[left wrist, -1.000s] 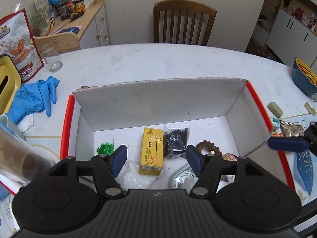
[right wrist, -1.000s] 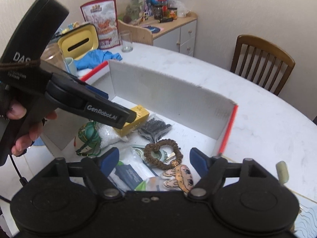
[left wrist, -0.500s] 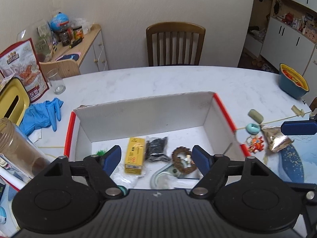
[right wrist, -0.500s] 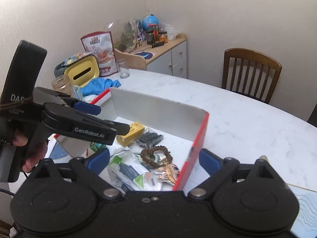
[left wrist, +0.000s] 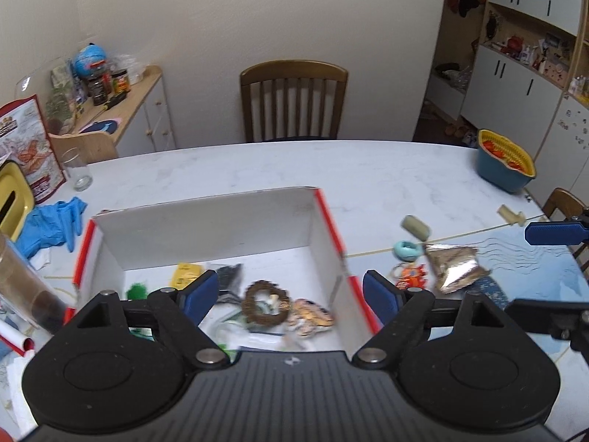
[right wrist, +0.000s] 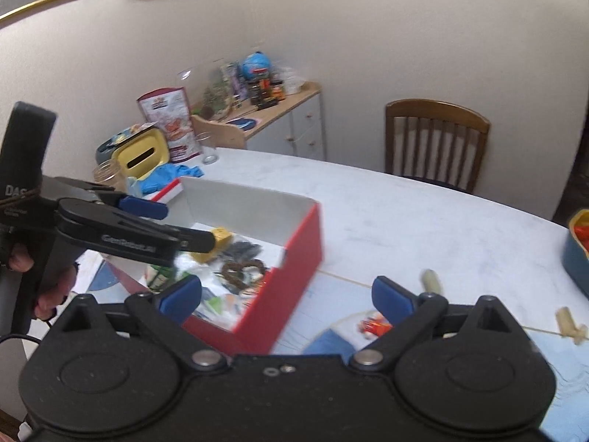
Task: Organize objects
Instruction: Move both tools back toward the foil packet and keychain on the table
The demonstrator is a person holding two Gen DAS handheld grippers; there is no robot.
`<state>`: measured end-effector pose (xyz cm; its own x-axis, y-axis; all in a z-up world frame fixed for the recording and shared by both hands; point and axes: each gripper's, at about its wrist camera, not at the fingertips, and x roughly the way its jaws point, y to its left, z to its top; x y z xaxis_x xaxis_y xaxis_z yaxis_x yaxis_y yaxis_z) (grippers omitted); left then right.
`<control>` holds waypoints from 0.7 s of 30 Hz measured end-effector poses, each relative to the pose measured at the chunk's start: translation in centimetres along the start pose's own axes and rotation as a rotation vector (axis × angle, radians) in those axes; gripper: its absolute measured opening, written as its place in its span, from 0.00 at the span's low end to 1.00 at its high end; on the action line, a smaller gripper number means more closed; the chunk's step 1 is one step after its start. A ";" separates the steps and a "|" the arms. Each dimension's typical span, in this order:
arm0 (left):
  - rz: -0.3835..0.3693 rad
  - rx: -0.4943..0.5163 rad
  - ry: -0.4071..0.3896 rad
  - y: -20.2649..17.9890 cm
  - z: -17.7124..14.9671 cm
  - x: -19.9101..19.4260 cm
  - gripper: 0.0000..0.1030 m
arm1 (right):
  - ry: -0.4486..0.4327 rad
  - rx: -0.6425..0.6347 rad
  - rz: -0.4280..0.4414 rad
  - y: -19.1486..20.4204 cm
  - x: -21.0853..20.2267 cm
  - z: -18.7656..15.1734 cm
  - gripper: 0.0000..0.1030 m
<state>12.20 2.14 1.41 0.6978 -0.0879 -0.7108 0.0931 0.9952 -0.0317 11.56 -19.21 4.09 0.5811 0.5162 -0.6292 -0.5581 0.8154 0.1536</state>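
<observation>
A red-edged white box [left wrist: 324, 217] [right wrist: 298, 258] on the marble table holds a bead bracelet [left wrist: 265, 302], a yellow carton [left wrist: 187, 272], a black packet [left wrist: 230, 274] and other small items. My left gripper [left wrist: 291, 294] is open and empty above the box's near right part. My right gripper [right wrist: 287, 296] is open and empty, raised over the box's right wall. To the box's right lie a foil pouch [left wrist: 454, 267], a teal ring [left wrist: 406, 250], an orange keychain [left wrist: 410, 274] [right wrist: 373, 326], an olive eraser [left wrist: 416, 226] [right wrist: 430, 281] and a cream peg [left wrist: 510, 215] [right wrist: 568, 324].
Blue gloves [left wrist: 51, 223], a glass [left wrist: 77, 169], a yellow tissue box [left wrist: 11, 199] and a jar [left wrist: 22, 287] stand left of the box. A blue-and-yellow basket [left wrist: 504, 164] sits far right. A chair [left wrist: 292, 99] stands behind the table. A blue mat [left wrist: 533, 269] lies right.
Both grippers have risen and pulled back to the right; the box now sits lower and to the left in both views. The loose items right of the box have come into view.
</observation>
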 end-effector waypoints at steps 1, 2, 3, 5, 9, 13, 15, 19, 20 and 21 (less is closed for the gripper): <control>-0.005 0.003 -0.001 -0.5 0.0 0.0 0.90 | -0.002 0.006 -0.011 -0.6 -0.4 -0.2 0.96; -0.010 0.009 -0.001 -1.1 0.0 0.1 0.92 | -0.004 0.013 -0.025 -1.3 -0.9 -0.5 0.96; -0.015 0.016 -0.001 -1.7 0.0 0.1 0.96 | -0.004 0.018 -0.040 -1.9 -1.2 -0.8 0.96; -0.028 0.031 -0.007 -3.0 -0.1 0.3 0.97 | -0.003 0.031 -0.070 -3.1 -1.8 -1.3 0.96; -0.043 0.047 -0.019 -5.4 -0.3 1.0 0.97 | 0.010 0.060 -0.113 -5.9 -2.8 -2.8 0.96; -0.041 0.050 -0.038 -7.5 -0.6 1.9 0.98 | 0.023 0.076 -0.152 -8.2 -3.1 -3.9 0.96; -0.054 0.036 -0.032 -8.4 -0.5 2.6 0.98 | 0.035 0.078 -0.160 -9.2 -3.2 -4.5 0.96; -0.066 0.044 -0.019 -10.2 -0.3 4.5 0.98 | 0.053 0.078 -0.163 -10.8 -3.0 -5.1 0.96; -0.061 0.054 -0.020 -10.7 -0.4 4.9 0.98 | 0.056 0.081 -0.162 -11.3 -3.0 -5.2 0.96; -0.052 0.066 -0.022 -11.1 -0.4 5.5 0.98 | 0.059 0.082 -0.166 -11.7 -2.9 -5.2 0.96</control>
<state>14.73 -9.41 -2.39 0.7061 -0.1410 -0.6939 0.1754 0.9843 -0.0216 13.33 -31.59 0.19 0.6239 0.3588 -0.6942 -0.4058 0.9080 0.1046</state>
